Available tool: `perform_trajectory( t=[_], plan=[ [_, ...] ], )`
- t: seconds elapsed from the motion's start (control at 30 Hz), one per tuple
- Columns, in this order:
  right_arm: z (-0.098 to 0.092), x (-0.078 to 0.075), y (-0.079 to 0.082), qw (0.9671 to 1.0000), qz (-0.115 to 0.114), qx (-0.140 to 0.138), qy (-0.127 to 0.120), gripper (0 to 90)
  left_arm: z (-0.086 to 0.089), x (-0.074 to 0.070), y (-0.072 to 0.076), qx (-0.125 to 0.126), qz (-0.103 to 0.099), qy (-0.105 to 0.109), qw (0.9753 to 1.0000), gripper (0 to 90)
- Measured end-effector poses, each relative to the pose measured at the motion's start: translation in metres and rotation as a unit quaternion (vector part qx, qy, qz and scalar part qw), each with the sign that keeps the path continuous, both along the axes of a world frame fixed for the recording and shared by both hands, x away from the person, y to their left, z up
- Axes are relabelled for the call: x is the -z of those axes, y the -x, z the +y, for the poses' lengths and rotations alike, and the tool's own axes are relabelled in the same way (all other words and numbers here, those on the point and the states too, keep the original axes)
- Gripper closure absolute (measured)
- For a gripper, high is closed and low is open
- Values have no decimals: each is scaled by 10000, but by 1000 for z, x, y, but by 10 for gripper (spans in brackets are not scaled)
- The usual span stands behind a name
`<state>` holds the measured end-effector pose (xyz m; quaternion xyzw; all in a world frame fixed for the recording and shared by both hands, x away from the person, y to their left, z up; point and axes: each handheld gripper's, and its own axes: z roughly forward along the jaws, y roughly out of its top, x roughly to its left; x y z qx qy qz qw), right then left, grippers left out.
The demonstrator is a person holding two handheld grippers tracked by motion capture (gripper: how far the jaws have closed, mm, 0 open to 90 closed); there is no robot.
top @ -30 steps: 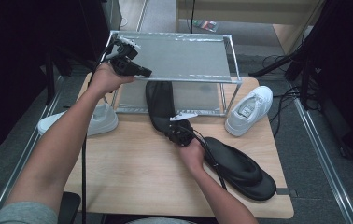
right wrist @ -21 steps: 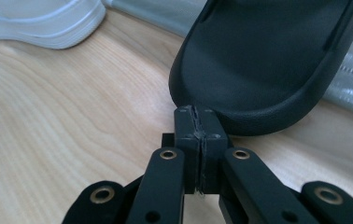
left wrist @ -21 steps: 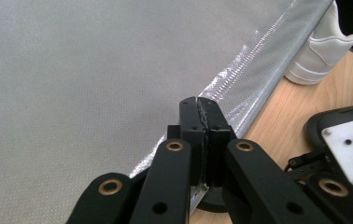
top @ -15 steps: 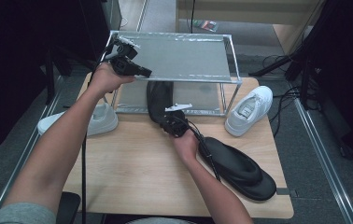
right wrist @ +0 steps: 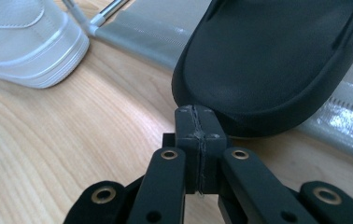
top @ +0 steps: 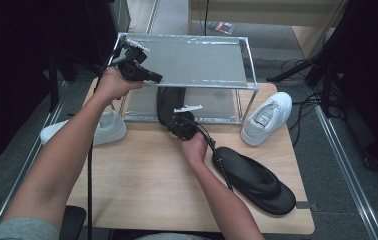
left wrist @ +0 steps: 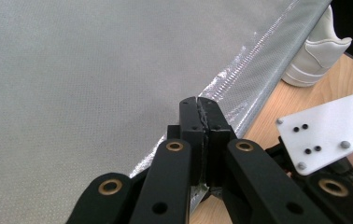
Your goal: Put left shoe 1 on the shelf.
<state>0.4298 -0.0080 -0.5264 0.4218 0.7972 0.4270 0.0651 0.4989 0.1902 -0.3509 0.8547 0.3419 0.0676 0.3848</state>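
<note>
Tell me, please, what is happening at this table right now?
A person is loading shoes onto a two-tier metal rack. The right gripper, jaws shut, presses against the heel of a black slipper that lies partly on the lower shelf. The left gripper, jaws also shut, rests at the front edge of the top shelf. A second black slipper and two white sneakers wait on the table.

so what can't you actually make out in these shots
- Black slipper on the lower shelf, high view: its far part lies under the rack's top shelf.
- Right gripper, high view: jaw tips are too small; in the right gripper view they are shut at the slipper's edge, touching or not is unclear.
- Left white shoe, high view: the left forearm covers much of it.
- Left gripper, left gripper view: shut over the shelf edge, contact unclear.
</note>
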Motion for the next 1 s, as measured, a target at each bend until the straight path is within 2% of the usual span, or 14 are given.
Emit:
perform_trajectory(
  t=[0.4, 0.43, 0.57, 0.63, 0.73, 0.8, 0.83, 0.87, 0.9, 1.0],
  plan=[
    [5, 0, -6, 10000, 20, 45, 47, 900, 1, 1, 1, 7, -66, 39, 10000, 900],
    [3, -1, -5, 10000, 37, -19, 66, 900, 3, 2, 1, -8, -7, 125, 9999, 900],
    [2, -7, 1, 9998, -24, -165, 86, 900, 4, 2, 0, -28, 40, 177, 9998, 896],
    [-1, -16, 10, 9993, -129, -343, 98, 887, 4, 0, 1, -54, 68, 181, 9998, 847],
    [-5, -24, 18, 9987, -92, -499, -33, 850, 4, -3, 2, -172, 168, 226, 9995, 769],
    [-8, -28, 23, 9979, -37, -649, -72, 786, 4, -6, 4, -250, 273, 220, 9991, 671],
    [-9, -30, 25, 9970, 25, -769, -114, 739, 4, -9, 6, -271, 272, 221, 9990, 605],
    [-9, -30, 25, 9970, 25, -769, -114, 739, 4, -9, 6, -271, 272, 221, 9990, 566],
    [-11, -34, 30, 9956, 41, -924, -155, 711, 3, -14, 11, -267, 179, 245, 9992, 557],
    [-14, -38, 37, 9946, -26, -1028, -151, 677, 3, -19, 16, -215, 145, 234, 9994, 502]
  ],
)
